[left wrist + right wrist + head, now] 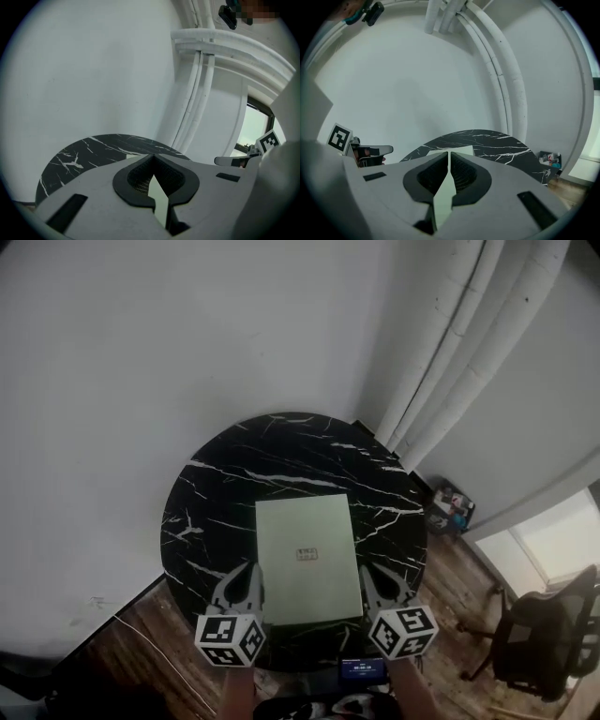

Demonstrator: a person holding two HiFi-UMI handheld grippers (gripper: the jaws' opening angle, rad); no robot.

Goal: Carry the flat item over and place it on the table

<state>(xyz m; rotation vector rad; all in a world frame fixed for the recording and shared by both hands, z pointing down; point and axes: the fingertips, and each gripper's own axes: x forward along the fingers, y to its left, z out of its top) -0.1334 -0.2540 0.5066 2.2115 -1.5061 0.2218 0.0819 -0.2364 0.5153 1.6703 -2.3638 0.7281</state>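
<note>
The flat item is a thin pale green rectangle with a small label at its middle. It sits over the round black marble table; I cannot tell whether it rests on the top or hangs just above it. My left gripper is shut on the item's near left edge. My right gripper is shut on its near right edge. A green sliver of the flat item shows between the closed jaws of the left gripper. In the right gripper view the flat item is likewise pinched by the right gripper.
White pipes run down the wall behind the table. On the wooden floor to the right are a small cluttered box and a dark office chair. A small screen device sits below the table's near rim.
</note>
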